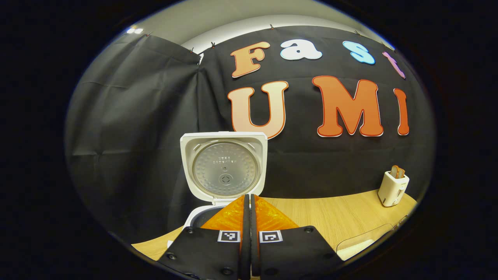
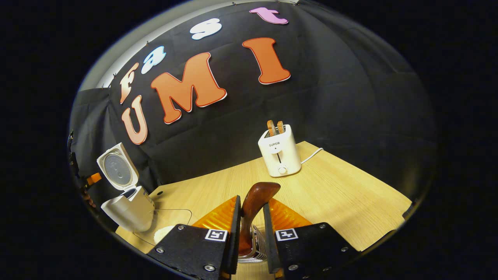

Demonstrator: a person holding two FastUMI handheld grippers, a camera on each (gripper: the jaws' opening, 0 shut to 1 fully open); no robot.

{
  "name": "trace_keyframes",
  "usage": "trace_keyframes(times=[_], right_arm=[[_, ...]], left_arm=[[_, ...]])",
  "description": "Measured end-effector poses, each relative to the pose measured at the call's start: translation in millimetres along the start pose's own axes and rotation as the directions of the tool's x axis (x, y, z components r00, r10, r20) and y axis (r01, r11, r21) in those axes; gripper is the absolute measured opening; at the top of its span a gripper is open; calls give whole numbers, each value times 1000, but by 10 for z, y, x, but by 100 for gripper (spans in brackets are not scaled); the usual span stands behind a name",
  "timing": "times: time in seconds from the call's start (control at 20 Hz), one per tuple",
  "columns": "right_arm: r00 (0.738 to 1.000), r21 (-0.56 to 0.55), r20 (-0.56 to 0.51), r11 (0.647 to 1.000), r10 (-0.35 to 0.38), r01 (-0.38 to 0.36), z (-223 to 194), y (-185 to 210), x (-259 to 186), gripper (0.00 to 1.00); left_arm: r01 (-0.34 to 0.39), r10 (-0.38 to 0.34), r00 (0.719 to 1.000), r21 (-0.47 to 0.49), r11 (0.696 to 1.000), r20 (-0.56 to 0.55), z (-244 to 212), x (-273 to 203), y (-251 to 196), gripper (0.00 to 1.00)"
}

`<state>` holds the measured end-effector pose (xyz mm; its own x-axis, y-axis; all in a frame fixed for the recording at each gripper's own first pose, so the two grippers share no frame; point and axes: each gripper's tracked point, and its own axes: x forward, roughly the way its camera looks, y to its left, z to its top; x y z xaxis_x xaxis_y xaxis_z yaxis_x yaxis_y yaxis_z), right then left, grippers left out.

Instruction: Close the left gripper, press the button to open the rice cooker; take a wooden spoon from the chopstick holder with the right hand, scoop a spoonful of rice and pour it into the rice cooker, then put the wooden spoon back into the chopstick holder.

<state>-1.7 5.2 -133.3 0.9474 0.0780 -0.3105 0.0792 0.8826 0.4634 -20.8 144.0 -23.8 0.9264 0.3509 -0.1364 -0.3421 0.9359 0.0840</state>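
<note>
Left gripper view: left tool [image 1: 249,202] at lower centre, fingers pressed together, nothing between them; white rice cooker [image 1: 223,173] just beyond, lid upright, open; cream toaster [image 1: 393,188] at right on light wooden bench [image 1: 334,217].

Right gripper view: right tool [image 2: 251,217] clamped on brown wooden spoon [image 2: 256,198], handle end rising between fingers; wire chopstick holder [image 2: 255,249] below; rice cooker at lower left, lid open.

Left gripper [image 1: 249,217], right gripper [image 2: 251,221], black screwed plates, square black-and-white markers, seemingly ribbed translucent panels behind fingers.
</note>
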Motion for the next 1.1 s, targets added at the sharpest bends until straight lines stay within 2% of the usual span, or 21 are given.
trace_keyframes(times=[0.2,0.45,0.6,0.9,1.1], right_arm=[[1000,-14,-26,1000,3,-3,-111,1,-3,29],[997,84,-25,994,71,-68,-122,79,-74,19],[995,51,-21,994,101,-100,-139,142,-150,16],[993,10,1,993,116,-116,-143,229,-165,16],[995,1,38,996,88,-88,-68,252,-176,13]], left_arm=[[3,-3,1000,-3,1000,-14,-67,-24,-4,4],[-3,3,1000,-10,1000,-22,-119,-54,32,4],[-5,5,1000,-9,1000,-26,-155,-54,37,4],[-1,0,999,-28,1000,-34,-219,-67,22,4],[-10,9,999,-27,1000,-34,-241,-84,62,4]])
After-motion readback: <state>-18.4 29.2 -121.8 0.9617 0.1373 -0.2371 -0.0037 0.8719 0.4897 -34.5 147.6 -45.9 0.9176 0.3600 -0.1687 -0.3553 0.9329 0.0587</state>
